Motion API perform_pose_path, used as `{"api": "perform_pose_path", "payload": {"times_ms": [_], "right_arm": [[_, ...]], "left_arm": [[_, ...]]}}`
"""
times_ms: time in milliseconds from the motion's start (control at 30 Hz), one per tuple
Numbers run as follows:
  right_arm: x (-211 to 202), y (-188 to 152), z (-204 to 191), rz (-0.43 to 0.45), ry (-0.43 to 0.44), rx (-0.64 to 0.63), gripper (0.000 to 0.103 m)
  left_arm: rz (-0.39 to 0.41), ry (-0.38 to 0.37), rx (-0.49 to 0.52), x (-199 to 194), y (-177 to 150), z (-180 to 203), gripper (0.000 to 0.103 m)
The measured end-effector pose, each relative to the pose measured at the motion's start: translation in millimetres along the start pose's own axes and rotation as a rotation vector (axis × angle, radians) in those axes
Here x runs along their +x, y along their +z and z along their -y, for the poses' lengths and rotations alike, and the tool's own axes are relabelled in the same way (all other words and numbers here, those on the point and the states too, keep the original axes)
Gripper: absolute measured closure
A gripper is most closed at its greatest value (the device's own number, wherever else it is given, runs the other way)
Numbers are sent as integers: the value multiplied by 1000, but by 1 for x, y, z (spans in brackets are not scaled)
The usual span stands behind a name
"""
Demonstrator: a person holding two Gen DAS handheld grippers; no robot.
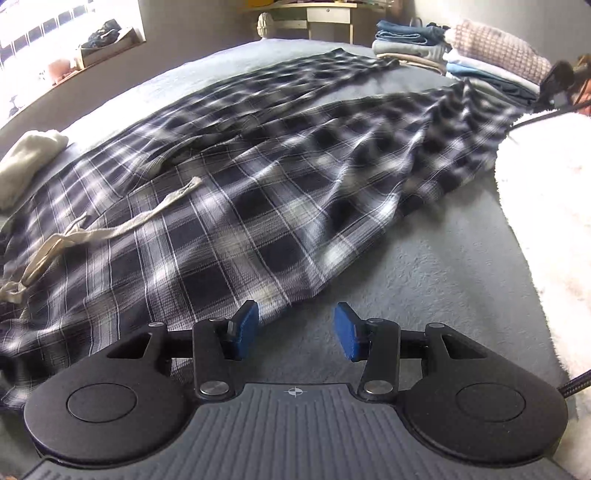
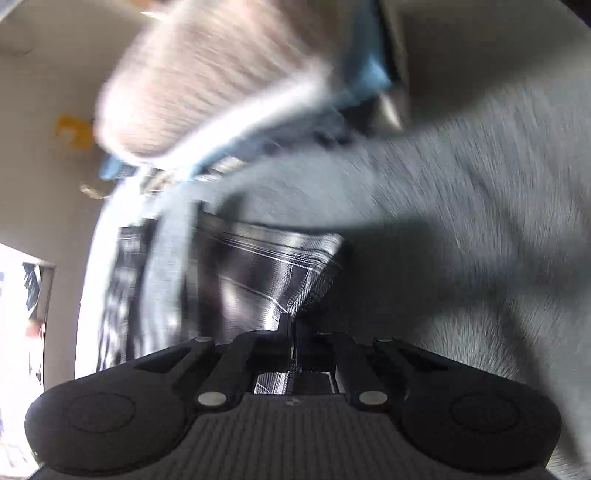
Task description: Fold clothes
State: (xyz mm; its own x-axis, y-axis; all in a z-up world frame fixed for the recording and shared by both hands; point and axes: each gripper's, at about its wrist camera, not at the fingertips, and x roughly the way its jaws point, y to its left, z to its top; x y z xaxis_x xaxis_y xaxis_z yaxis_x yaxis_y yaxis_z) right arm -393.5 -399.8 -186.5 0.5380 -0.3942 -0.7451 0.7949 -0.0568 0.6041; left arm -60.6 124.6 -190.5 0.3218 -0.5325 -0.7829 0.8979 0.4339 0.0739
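Note:
Dark blue and white plaid pants (image 1: pixel 229 206) with a cream drawstring (image 1: pixel 110 229) lie spread on the grey bed cover (image 1: pixel 424 280). My left gripper (image 1: pixel 295 330) is open and empty, its blue pads just off the near edge of the pants by the waist. In the blurred right wrist view, my right gripper (image 2: pixel 293 325) is shut on the plaid pants (image 2: pixel 273 266), a leg end lifted off the grey cover (image 2: pixel 461 177). The right gripper also shows far right in the left wrist view (image 1: pixel 561 83).
Two stacks of folded clothes (image 1: pixel 480 62) sit at the far right of the bed. A cream rolled item (image 1: pixel 26 162) lies at the left. A white fluffy blanket (image 1: pixel 546 221) covers the right edge. A desk (image 1: pixel 317 14) and window sill stand beyond.

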Motion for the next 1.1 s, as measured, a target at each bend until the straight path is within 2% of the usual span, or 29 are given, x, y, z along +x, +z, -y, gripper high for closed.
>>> {"api": "perform_pose_path", "payload": {"times_ms": [67,167,300,367,500,567,667,833,900,967,1000,1100], "right_arm": [[-16,4,-6,27,3,-22,101],[-16,6,2,18,-58,-26,101],[3,3,23,-43,-151,34,101],[-3,3,26,-29,-121,75,101],[-32,7,12,62,-40,26,101],[-27,6,18,50,-87,-2,101],[4,-1,40,-11,-231,0,101],[-1,8,41,14,-184,-12,97],[-13,15,40,61,-224,-33,92],[-30,17,39,136,-237,-51,91],[-38,17,36,168,-224,-77,91],[-43,11,13,171,-161,-205,91]], "left_arm": [[-18,-1,6,4,-2,0,57],[-35,-12,-7,10,-4,-2,57],[-52,-33,-46,13,-6,-8,57],[-58,-44,-74,11,-6,-12,57],[-64,-63,-146,11,-9,-20,57],[-69,-76,-192,13,-11,-26,57],[-76,-87,-236,14,-11,-33,57],[-84,-90,-256,6,-12,-39,57],[-74,-97,-259,-1,-9,-40,57],[-48,-105,-247,-8,-5,-40,57],[-31,-108,-237,-11,-1,-39,57],[6,-125,-211,-11,11,-35,57]]}}
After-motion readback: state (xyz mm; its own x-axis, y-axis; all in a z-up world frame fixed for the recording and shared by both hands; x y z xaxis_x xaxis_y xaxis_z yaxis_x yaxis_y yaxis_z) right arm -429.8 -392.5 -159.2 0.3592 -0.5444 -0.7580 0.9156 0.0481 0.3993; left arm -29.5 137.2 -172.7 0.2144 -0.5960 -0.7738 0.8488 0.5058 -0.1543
